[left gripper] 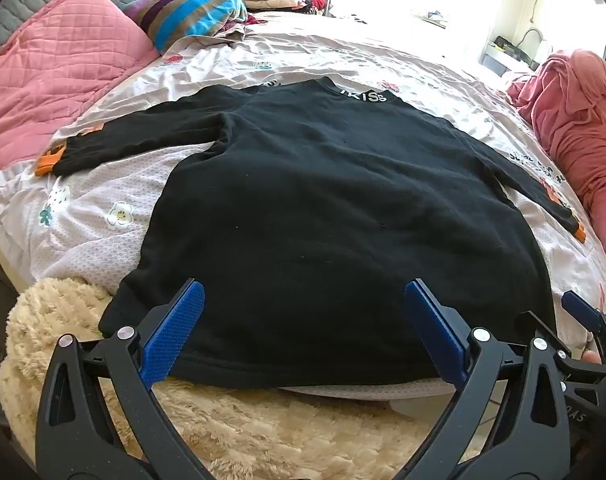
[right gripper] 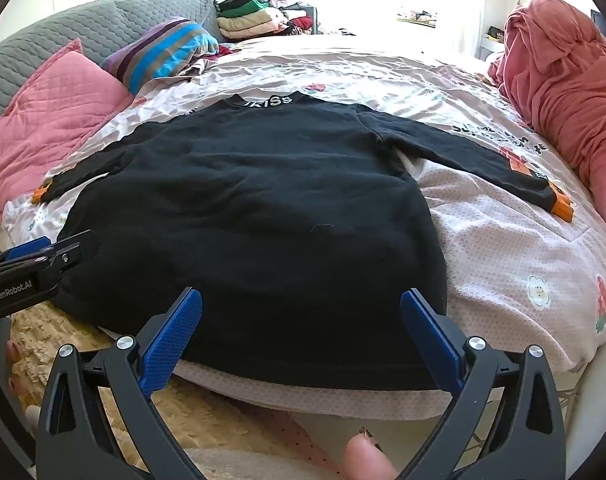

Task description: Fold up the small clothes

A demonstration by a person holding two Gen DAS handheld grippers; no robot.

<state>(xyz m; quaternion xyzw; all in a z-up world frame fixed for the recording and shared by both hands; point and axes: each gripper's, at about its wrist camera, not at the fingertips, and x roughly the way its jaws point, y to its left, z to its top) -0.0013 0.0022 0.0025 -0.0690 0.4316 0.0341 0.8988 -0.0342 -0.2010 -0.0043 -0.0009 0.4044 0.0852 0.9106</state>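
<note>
A small black long-sleeved top lies flat on the bed, collar with white letters at the far end, both sleeves spread out sideways, orange cuffs at their ends. My left gripper hovers open over the left part of the hem, nothing between its blue pads. My right gripper is open above the right part of the hem, also holding nothing. The right gripper shows at the left wrist view's right edge; the left gripper shows at the right wrist view's left edge.
The flowered bedsheet covers the bed. A pink pillow, a striped pillow, a stack of folded clothes and a pink blanket heap ring it. A cream fluffy rug lies below the near edge.
</note>
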